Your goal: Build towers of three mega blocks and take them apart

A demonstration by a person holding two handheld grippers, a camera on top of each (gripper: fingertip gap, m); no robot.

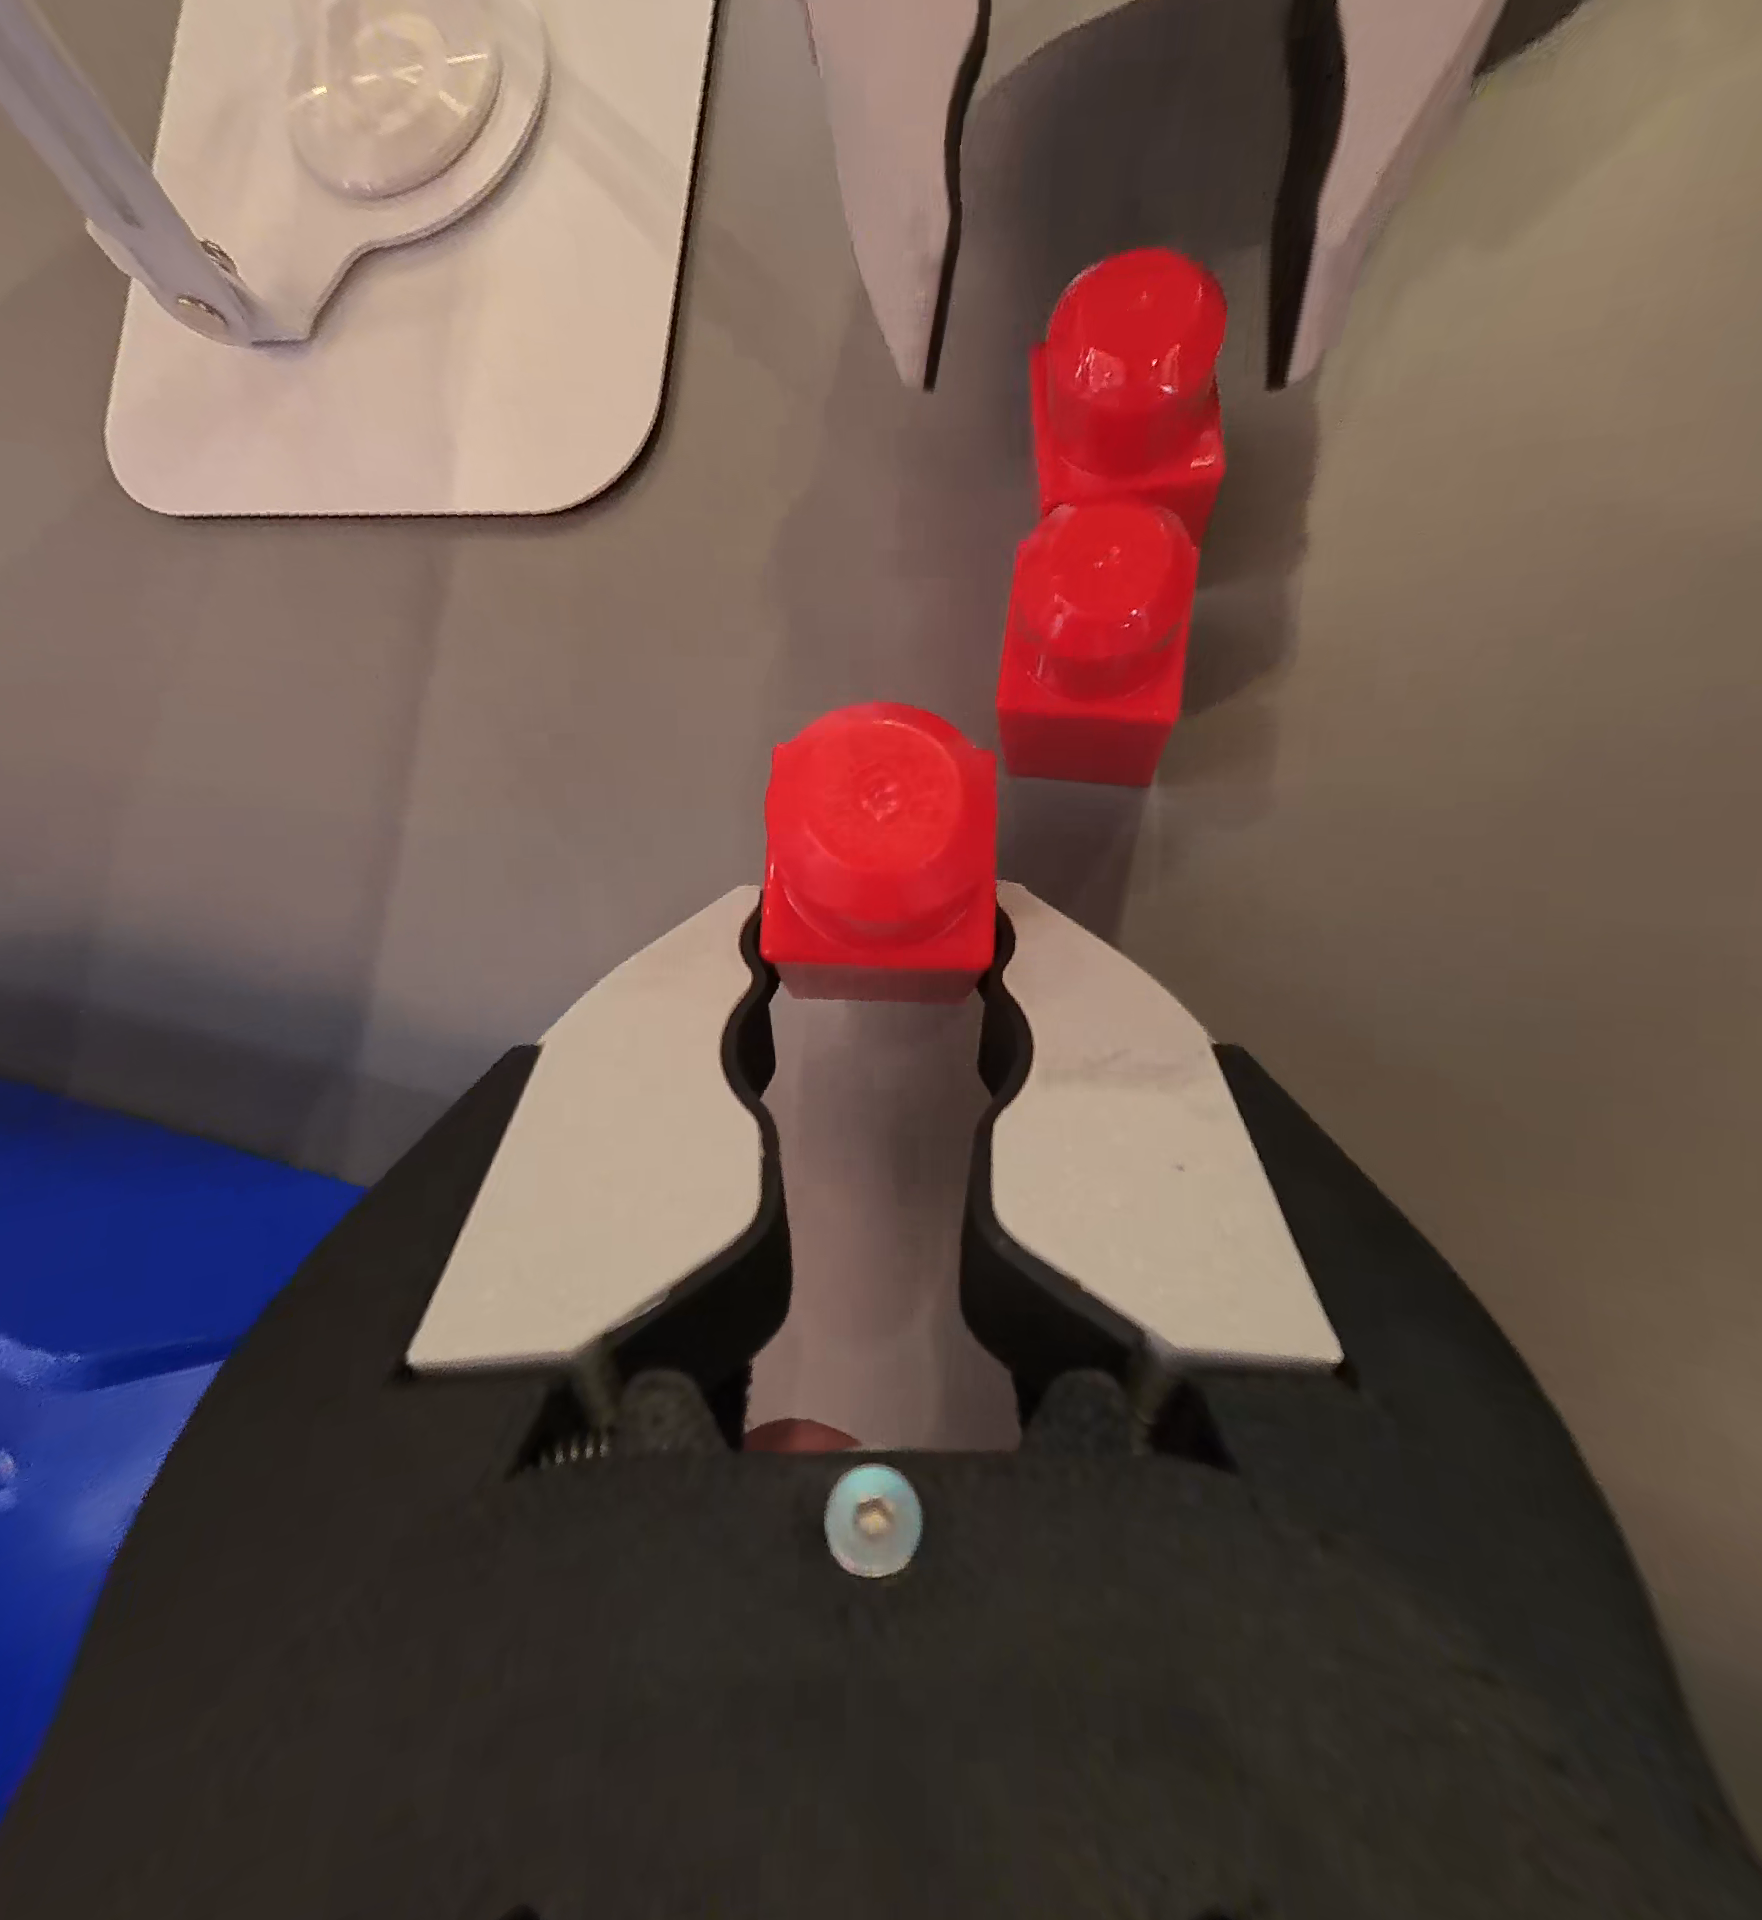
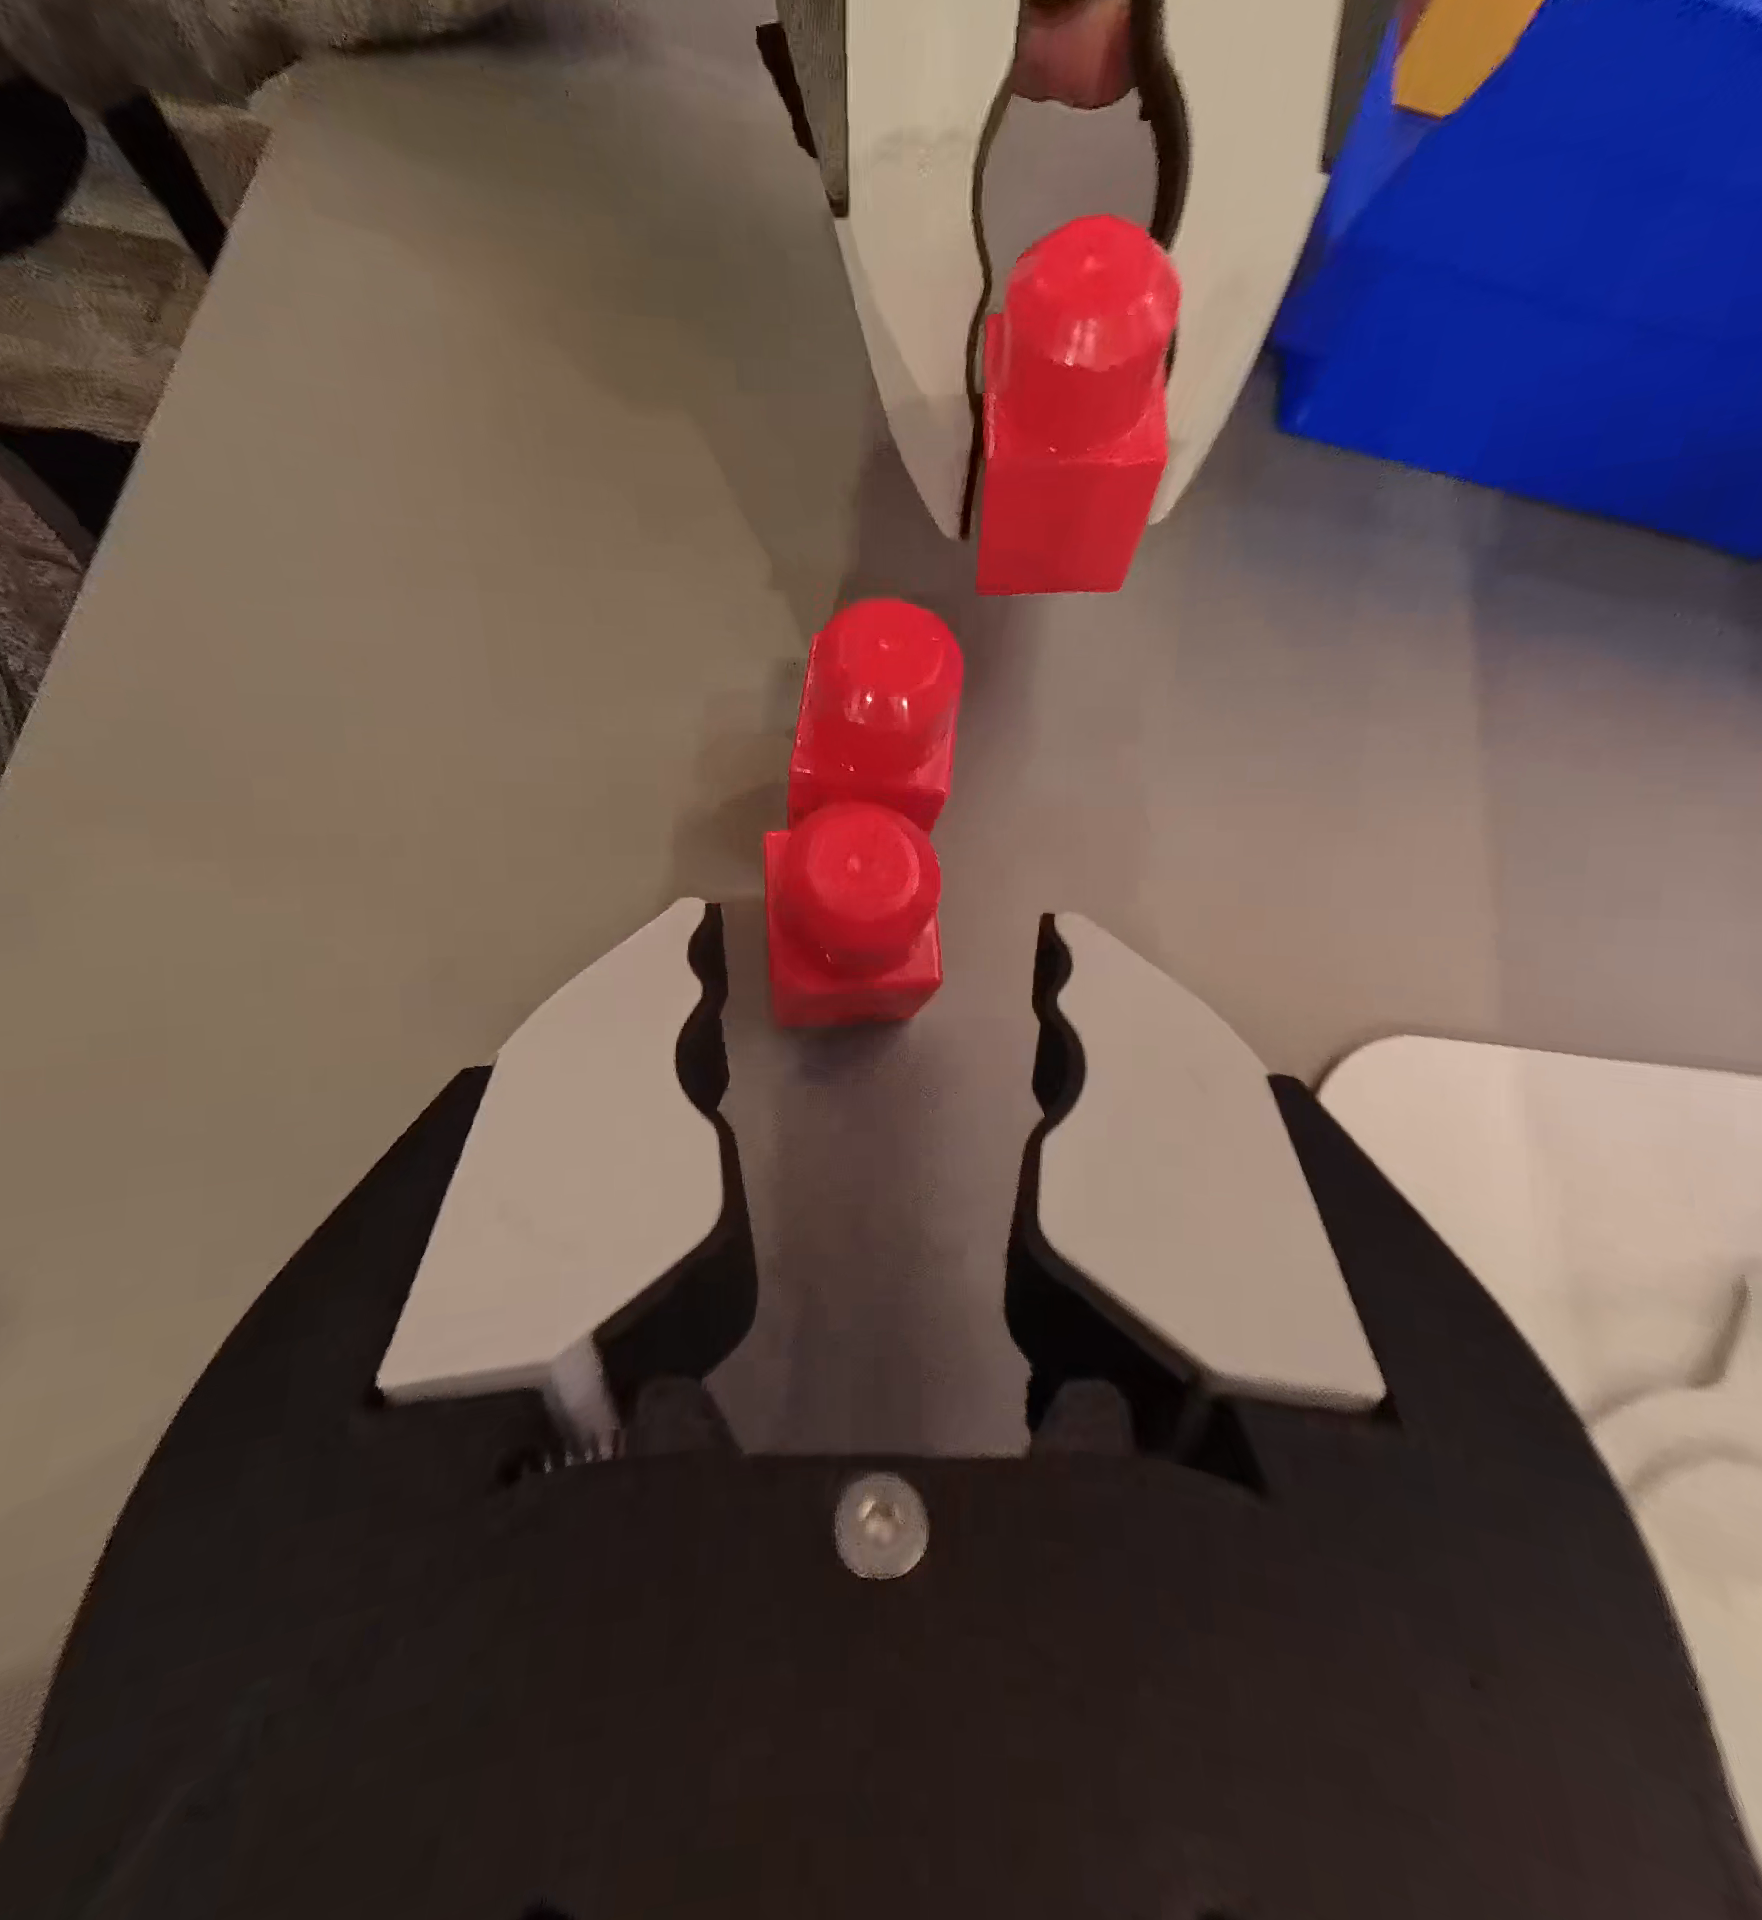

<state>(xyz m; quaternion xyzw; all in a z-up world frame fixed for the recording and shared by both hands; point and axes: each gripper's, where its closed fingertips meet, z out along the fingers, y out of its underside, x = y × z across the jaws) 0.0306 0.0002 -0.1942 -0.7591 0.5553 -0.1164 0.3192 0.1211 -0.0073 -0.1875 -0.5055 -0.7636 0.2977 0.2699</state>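
Note:
My left gripper [image 1: 882, 935] is shut on a red mega block [image 1: 879, 862] and holds it upright by its square base. The right wrist view shows the same block [image 2: 1064, 457] between the left gripper's pads [image 2: 1064, 514]. Two more red blocks stand on the grey table, touching each other. The near one [image 2: 851, 925] stands between the fingertips of my right gripper [image 2: 877, 920], close to the left finger, with a gap on each side. The far one [image 2: 877, 717] is just beyond it. In the left wrist view they are the farther block [image 1: 1131, 384] and the nearer block [image 1: 1100, 644], and the right gripper [image 1: 1100, 379] is wide open.
A blue bin [image 2: 1583, 312] stands beside the left gripper and also shows in the left wrist view [image 1: 77, 1247]. A white base plate [image 1: 285, 436] with a clear dome and a thin arm lies by the right gripper. The table's edge [image 2: 129, 468] runs along the left in the right wrist view. There is about 10 centimeters between the tips of the two grippers.

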